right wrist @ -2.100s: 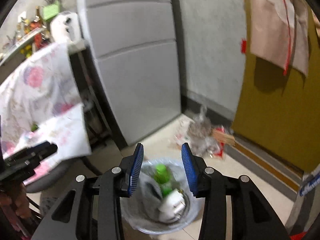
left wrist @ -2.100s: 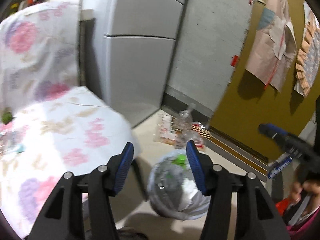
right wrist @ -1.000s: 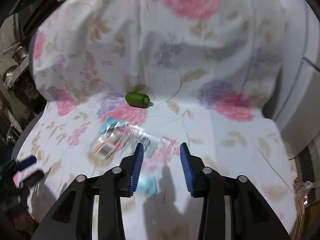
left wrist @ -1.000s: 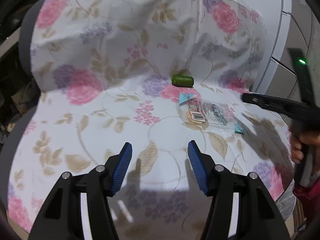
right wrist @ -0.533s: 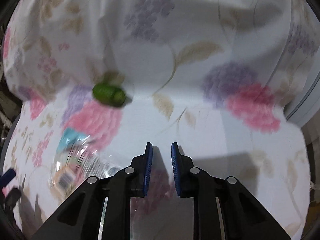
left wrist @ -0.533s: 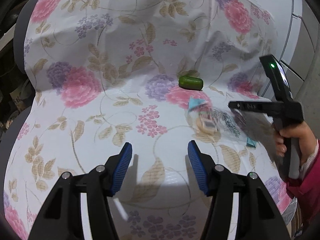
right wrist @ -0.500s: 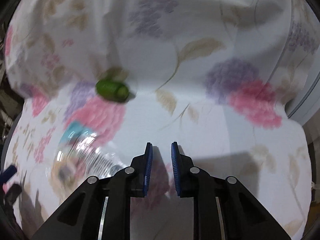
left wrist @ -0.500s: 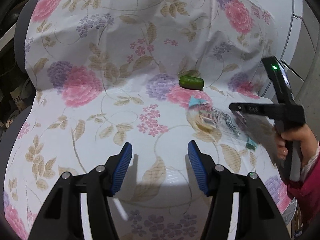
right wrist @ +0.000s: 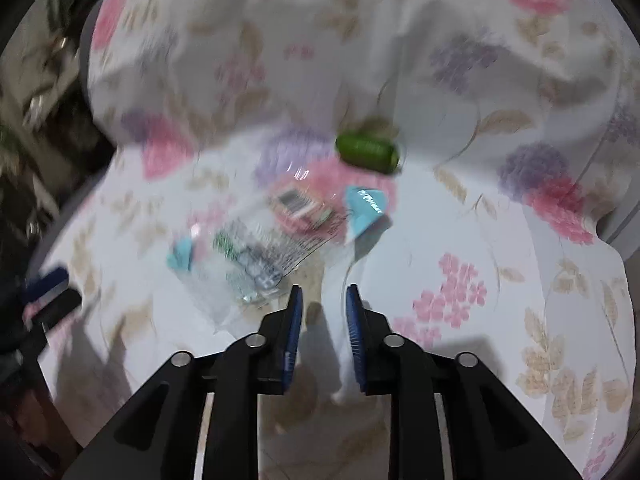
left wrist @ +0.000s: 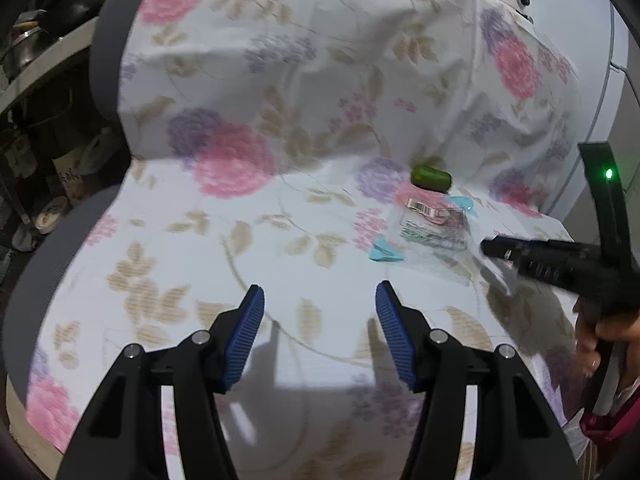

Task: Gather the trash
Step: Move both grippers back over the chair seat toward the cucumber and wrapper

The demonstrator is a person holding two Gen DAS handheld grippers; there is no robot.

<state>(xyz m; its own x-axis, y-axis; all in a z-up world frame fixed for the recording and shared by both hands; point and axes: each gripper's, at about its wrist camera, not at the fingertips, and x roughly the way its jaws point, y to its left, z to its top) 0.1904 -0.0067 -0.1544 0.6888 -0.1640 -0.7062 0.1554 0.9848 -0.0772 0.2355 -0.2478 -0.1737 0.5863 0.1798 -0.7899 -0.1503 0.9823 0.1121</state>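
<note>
A clear plastic wrapper with printed labels and blue corners (left wrist: 434,228) (right wrist: 276,240) lies on the flowered seat cover (left wrist: 200,240) (right wrist: 460,240). A small green capsule-shaped piece (left wrist: 431,177) (right wrist: 367,152) lies behind it at the fold of the seat back. My left gripper (left wrist: 319,312) is open and empty above the front of the seat. My right gripper (right wrist: 323,304) is narrowly open and empty, its tips just to the right of the wrapper's near edge; it also shows in the left wrist view (left wrist: 500,249) beside the wrapper.
The chair's grey rim (left wrist: 52,248) shows under the cover. Dark shelves with pots and jars (left wrist: 36,128) stand left of the chair. A white cabinet (left wrist: 616,80) stands behind it at the right.
Both grippers swung from the trash bin on the floor to the chair. The right gripper has come down beside the wrapper, its jaws now slightly wider; the wrapper has shifted.
</note>
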